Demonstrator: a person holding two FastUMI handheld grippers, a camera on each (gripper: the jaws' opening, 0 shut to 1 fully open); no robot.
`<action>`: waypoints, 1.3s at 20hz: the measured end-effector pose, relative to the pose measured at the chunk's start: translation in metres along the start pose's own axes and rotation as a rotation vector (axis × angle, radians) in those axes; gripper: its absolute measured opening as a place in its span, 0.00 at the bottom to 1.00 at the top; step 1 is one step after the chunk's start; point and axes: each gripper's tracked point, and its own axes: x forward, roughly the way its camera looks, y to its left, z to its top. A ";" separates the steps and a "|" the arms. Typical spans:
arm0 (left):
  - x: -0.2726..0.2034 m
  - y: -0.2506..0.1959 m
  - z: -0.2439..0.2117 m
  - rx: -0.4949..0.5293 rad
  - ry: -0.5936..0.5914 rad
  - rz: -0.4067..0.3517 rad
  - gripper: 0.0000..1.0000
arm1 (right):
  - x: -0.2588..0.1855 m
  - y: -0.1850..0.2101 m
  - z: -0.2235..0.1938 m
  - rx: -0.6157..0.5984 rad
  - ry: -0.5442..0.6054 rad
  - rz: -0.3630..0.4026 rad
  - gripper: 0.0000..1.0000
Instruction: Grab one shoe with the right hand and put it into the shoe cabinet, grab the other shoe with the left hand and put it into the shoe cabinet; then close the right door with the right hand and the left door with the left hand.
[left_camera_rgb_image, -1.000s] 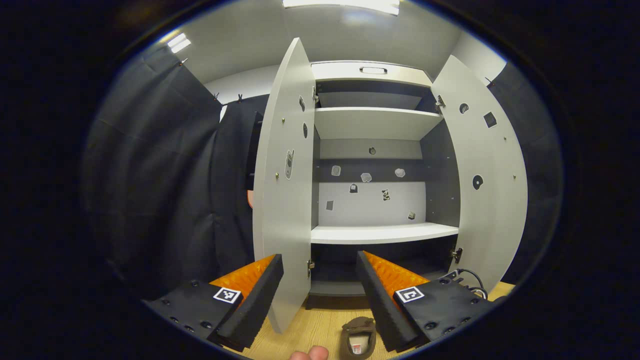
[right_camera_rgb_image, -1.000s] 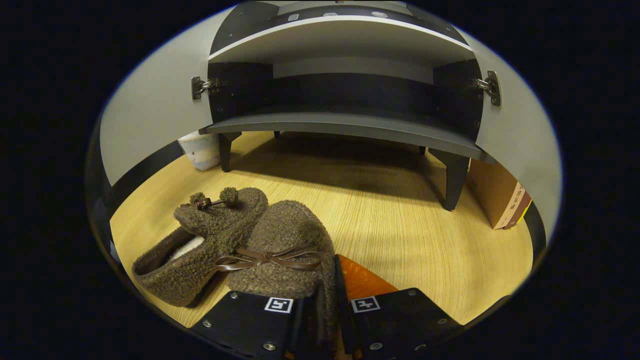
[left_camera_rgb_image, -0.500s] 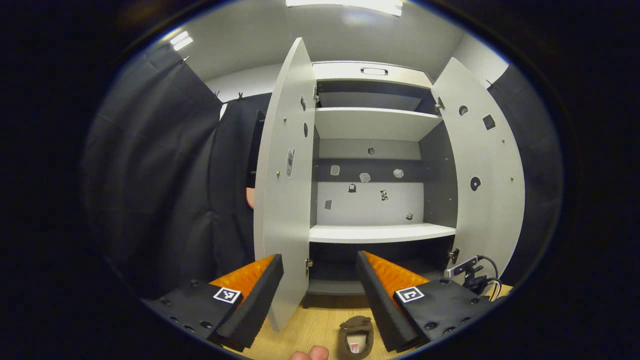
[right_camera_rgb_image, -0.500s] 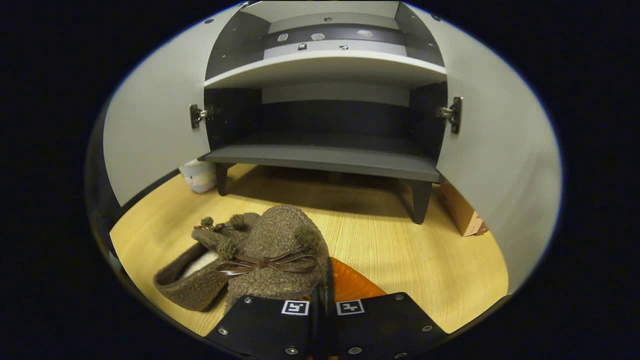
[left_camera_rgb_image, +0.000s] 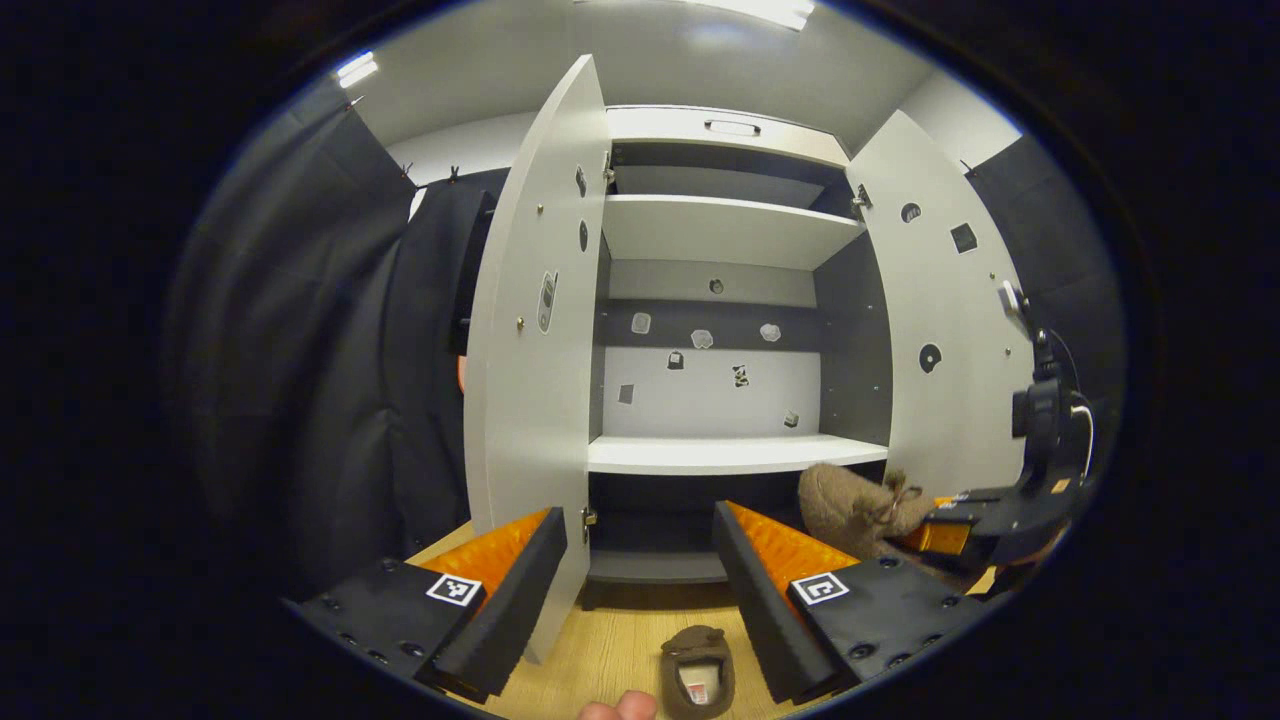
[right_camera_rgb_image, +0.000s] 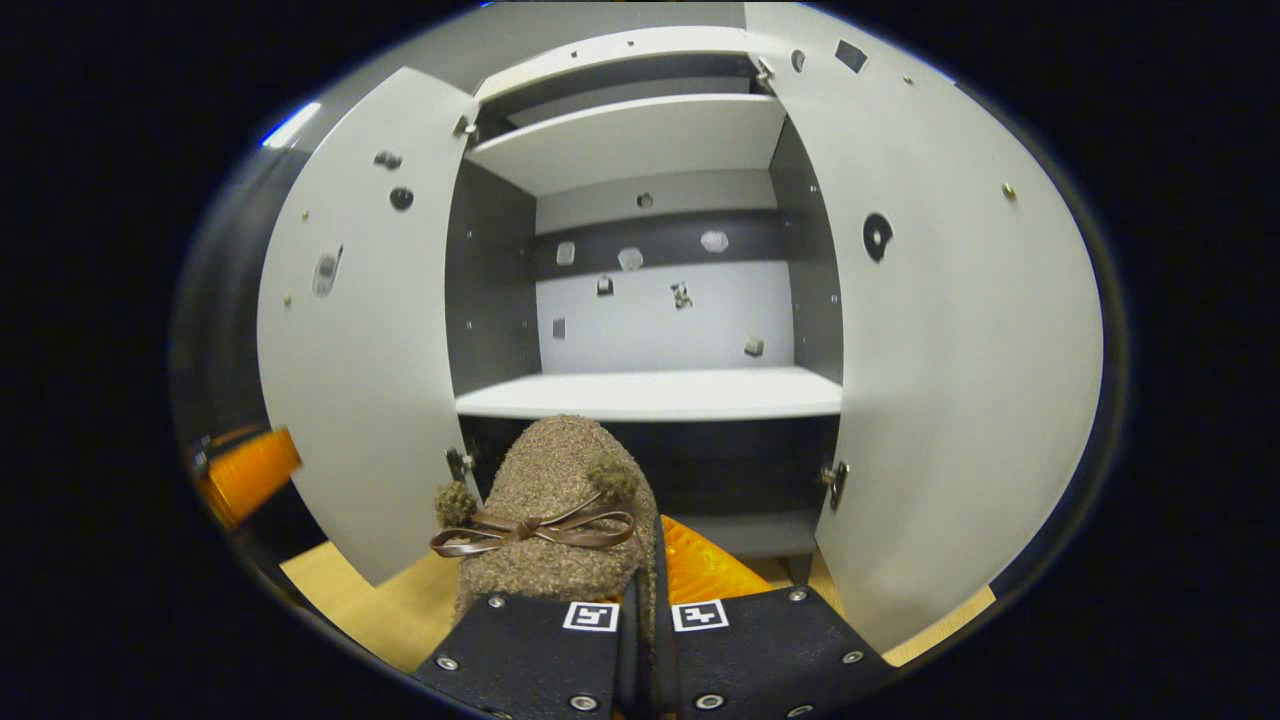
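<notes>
brown fuzzy shoe (right_camera_rgb_image: 560, 500), pale grey cabinet doors (right_camera_rgb_image: 960, 350), light wood floor (left_camera_rgb_image: 610, 650)

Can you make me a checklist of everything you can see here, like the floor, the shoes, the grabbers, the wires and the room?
Surface: wooden floor, bare around the shoe.
Job's things: one brown fuzzy shoe is held up in front of the shoe cabinet; the other shoe lies on the floor. Left door and right door both stand open. Shelves bare.
Clutter: small stickers on the cabinet's back wall; nothing else seen.
Grippers: right gripper shut on the lifted shoe; left gripper open, fingers apart, holding nothing.
Cables: a cable on the right gripper, seen from the left gripper view.
Surroundings: dark curtain, ceiling light.
</notes>
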 end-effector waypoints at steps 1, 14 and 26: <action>0.001 0.002 0.003 0.011 -0.013 0.005 0.96 | 0.008 -0.002 0.025 -0.004 -0.033 0.000 0.05; -0.005 -0.024 -0.003 0.026 0.009 -0.045 0.96 | 0.221 -0.074 0.126 -0.022 0.041 -0.203 0.05; -0.008 0.000 -0.019 0.017 0.053 0.028 0.96 | 0.298 -0.125 0.034 0.032 0.354 -0.319 0.19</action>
